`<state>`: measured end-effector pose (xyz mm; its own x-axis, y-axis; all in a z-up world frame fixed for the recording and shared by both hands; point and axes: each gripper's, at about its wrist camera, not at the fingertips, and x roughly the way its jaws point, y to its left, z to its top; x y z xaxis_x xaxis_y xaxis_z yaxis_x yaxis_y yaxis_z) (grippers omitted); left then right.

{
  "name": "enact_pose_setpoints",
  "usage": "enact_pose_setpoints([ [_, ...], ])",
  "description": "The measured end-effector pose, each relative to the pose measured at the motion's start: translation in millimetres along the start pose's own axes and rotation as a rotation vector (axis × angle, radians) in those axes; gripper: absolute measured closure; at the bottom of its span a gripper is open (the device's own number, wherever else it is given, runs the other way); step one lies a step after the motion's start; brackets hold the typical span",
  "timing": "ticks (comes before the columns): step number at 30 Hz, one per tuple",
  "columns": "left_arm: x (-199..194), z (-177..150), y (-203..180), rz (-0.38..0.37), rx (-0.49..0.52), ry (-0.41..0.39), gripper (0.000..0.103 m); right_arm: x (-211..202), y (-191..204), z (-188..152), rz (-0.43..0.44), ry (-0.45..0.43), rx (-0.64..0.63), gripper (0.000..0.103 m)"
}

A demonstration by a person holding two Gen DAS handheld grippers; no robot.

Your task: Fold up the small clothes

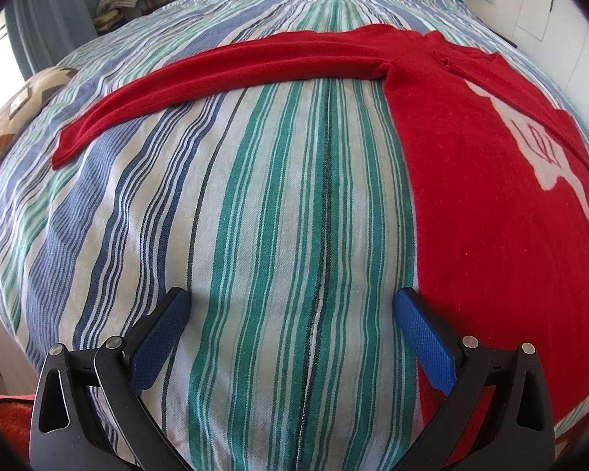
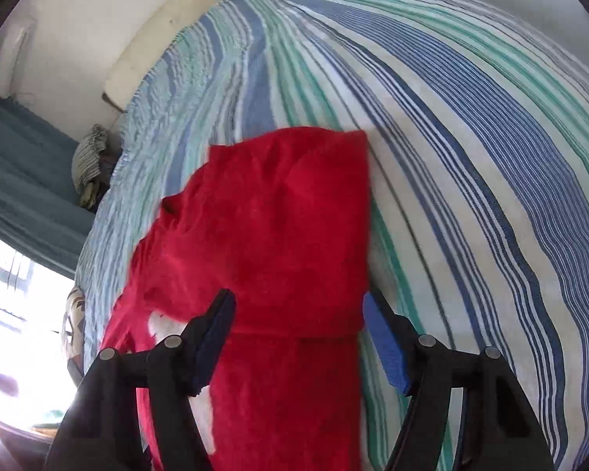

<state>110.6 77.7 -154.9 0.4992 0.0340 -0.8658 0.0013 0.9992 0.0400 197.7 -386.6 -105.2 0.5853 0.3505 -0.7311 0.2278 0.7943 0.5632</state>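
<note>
- A red sweater is laid flat on a bed, on a striped bedspread with green, blue and white bands.
- In the left wrist view, one long sleeve is seen stretched out to the left across the stripes, away from the body of the garment, and its cuff is found near the left edge of the bed.
- A white figure is knitted on the front of the sweater (its shape cannot be told, as it is cut by a fold of red cloth lying across it).
- The left gripper is held over the bare bedspread, just beside the left edge of the sweater body. Its jaws are released and stand wide apart; nothing is held between the blue pads.
- In the right wrist view, a folded part of the sweater is seen lying over the rest of the garment, with its straight edge along the right side.
- The right gripper is placed over this red cloth. Its jaws are open, the cloth is seen between and under them, and the pads are not pressed on it (the picture is a little blurred here).
- A patterned cushion is seen at the left side of the bed, and a teal curtain beside a bright window.
</note>
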Motion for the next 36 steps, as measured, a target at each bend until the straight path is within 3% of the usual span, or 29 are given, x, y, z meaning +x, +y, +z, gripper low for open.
enact_pose_setpoints([
  [3,0,1,0,0.000,-0.001,0.003,0.000,-25,28,-38,0.130,0.091,-0.148,0.031],
  [5,0,1,0,0.001,-0.002,0.005,0.000,-33,37,-76,0.171,0.163,-0.218,0.029],
  [7,0,1,0,-0.001,-0.002,0.004,0.000,-33,33,-118,0.172,0.230,-0.238,0.029],
  [9,0,1,1,-0.003,-0.001,0.001,0.000,-29,17,-157,0.120,0.277,-0.218,0.029],
  [12,0,0,1,-0.002,-0.001,-0.003,0.000,-46,-11,-195,0.086,0.205,-0.162,0.029],
  [17,-1,0,-2,0.021,-0.008,-0.011,0.000,-97,-22,-206,-0.022,-0.022,-0.122,0.027],
  [20,-1,-1,-5,0.038,-0.005,-0.022,0.000,-112,-23,-199,-0.085,-0.111,-0.139,0.023],
  [26,-3,-4,-4,0.042,-0.014,-0.038,0.000,-103,-46,-193,-0.156,-0.092,-0.052,0.022],
  [36,-4,-4,0,0.017,-0.018,-0.037,0.000,-111,-61,-198,-0.156,-0.118,0.030,0.022],
])
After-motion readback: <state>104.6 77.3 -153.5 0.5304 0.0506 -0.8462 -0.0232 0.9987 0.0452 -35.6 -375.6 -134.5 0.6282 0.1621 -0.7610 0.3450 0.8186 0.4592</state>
